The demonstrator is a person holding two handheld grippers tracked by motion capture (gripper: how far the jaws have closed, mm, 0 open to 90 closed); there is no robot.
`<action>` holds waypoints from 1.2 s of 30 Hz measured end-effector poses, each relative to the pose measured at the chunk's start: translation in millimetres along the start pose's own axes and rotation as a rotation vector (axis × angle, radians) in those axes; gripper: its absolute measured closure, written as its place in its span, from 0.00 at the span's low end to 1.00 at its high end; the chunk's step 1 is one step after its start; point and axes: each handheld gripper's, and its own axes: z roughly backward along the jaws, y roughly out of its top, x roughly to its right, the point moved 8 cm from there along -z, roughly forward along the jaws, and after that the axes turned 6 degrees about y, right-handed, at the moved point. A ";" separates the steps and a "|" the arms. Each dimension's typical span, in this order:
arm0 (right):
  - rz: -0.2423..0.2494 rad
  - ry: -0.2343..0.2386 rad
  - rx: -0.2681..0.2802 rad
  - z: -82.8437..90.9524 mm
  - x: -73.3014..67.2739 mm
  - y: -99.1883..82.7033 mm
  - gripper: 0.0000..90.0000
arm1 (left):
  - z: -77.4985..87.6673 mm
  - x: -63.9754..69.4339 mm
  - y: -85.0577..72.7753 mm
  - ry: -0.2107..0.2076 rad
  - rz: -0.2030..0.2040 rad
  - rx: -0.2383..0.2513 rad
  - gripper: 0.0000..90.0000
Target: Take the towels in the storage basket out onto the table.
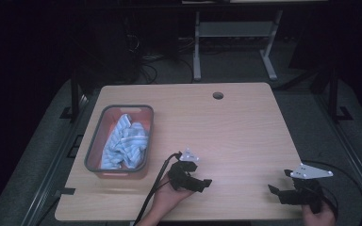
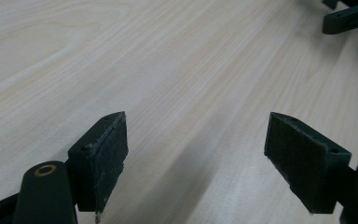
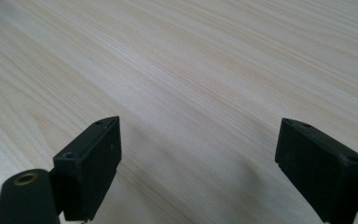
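A grey-rimmed red basket stands on the left of the wooden table and holds a crumpled blue-and-white striped cloth. My left gripper rests low near the table's front edge, right of the basket, its tips facing right. In the left gripper view its jaws stand wide apart over bare wood, nothing between them. My right gripper lies at the front right corner, facing left. Its jaws are spread wide in the right gripper view, with only tabletop between.
A round cable hole sits near the table's far edge. Black cables trail from both grippers off the front. Beyond the table stand a white desk frame and dark floor. The other gripper's tip shows at the left gripper view's top right.
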 end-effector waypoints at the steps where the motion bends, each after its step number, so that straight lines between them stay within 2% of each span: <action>1: -0.001 -0.001 -0.001 0.1 -0.2 0.2 0.15 | 0.0 0.3 0.1 -0.001 0.001 0.001 0.23; 2: -0.001 -0.002 0.000 0.3 -0.1 0.2 0.15 | 0.2 -0.4 -0.4 0.004 -0.012 -0.009 0.23; 15: -0.018 -0.018 0.011 4.6 3.5 -1.1 0.15 | 5.8 -1.1 4.1 0.009 -0.010 -0.006 0.23; 19: -0.018 -0.022 0.014 5.9 3.0 -0.9 0.15 | 12.4 -2.3 7.4 0.011 -0.027 -0.008 0.23; 26: -0.010 -0.017 0.006 4.0 0.1 -0.2 0.15 | 22.2 1.0 15.5 0.005 -0.029 0.008 0.23; 30: -0.008 -0.018 0.008 3.8 -1.7 0.9 0.15 | 26.1 3.3 18.1 -0.007 -0.024 -0.008 0.23; 32: -0.006 -0.017 0.012 2.9 -3.8 2.2 0.15 | 33.0 4.3 22.4 -0.005 -0.041 -0.016 0.23; 36: -0.001 -0.021 0.006 2.5 -5.6 3.1 0.15 | 43.7 1.1 30.6 -0.012 -0.037 0.007 0.23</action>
